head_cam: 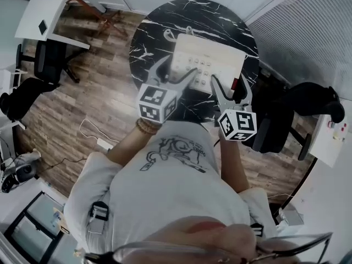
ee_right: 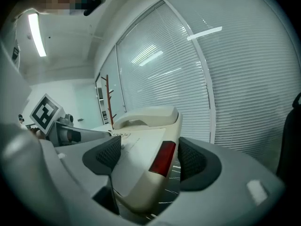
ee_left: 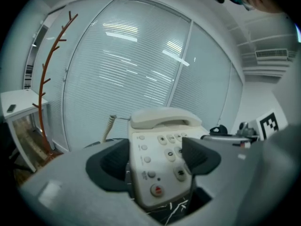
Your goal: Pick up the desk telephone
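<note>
A white desk telephone with its handset in the cradle lies on a round black marble table. My left gripper straddles its near-left corner. In the left gripper view the phone's keypad end fills the gap, and the left gripper has one pad against the phone's side and the other on the keys. My right gripper holds the near-right corner. In the right gripper view the phone body with its red panel sits between the pads of the right gripper.
A black office chair stands right of the table and another stands left, beside a white desk. A reddish coat rack stands before the blinds. A power strip and cable lie on the wood floor.
</note>
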`<state>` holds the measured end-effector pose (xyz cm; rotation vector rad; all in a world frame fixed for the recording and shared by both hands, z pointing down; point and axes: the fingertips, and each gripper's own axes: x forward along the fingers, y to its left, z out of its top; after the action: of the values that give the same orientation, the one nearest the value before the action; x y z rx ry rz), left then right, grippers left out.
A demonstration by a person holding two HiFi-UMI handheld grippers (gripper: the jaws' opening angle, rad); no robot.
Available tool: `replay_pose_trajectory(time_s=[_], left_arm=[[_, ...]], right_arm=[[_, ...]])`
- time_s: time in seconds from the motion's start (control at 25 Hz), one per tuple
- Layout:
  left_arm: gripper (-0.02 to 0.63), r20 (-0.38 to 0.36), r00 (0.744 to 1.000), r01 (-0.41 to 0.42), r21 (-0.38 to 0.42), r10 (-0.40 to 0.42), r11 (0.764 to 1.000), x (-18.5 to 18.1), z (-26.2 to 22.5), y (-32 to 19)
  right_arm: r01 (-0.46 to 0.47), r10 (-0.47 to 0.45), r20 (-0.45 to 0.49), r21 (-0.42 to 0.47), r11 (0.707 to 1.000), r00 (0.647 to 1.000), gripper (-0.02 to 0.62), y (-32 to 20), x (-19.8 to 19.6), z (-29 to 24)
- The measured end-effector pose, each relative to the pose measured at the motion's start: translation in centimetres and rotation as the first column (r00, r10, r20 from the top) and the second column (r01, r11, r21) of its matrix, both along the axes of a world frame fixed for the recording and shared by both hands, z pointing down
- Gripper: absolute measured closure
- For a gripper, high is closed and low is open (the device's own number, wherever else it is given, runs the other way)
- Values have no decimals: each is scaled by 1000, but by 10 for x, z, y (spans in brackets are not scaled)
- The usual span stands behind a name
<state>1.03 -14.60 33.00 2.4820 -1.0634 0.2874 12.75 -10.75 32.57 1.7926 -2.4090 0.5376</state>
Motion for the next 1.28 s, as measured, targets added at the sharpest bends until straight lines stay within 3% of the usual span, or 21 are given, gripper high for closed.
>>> replay_pose_trajectory(time_s=[0.64,1.28], left_arm=[[252,-37,999,-5,76,8,997,-5,-54,25],[252,-48,999,7,70,-3,998,-6,-52,31]], right_arm=[[-15,15,0,85,996,1000,219,26,-5,-54],[1,0,-9,90,996,1000,222,31,-6,-54]])
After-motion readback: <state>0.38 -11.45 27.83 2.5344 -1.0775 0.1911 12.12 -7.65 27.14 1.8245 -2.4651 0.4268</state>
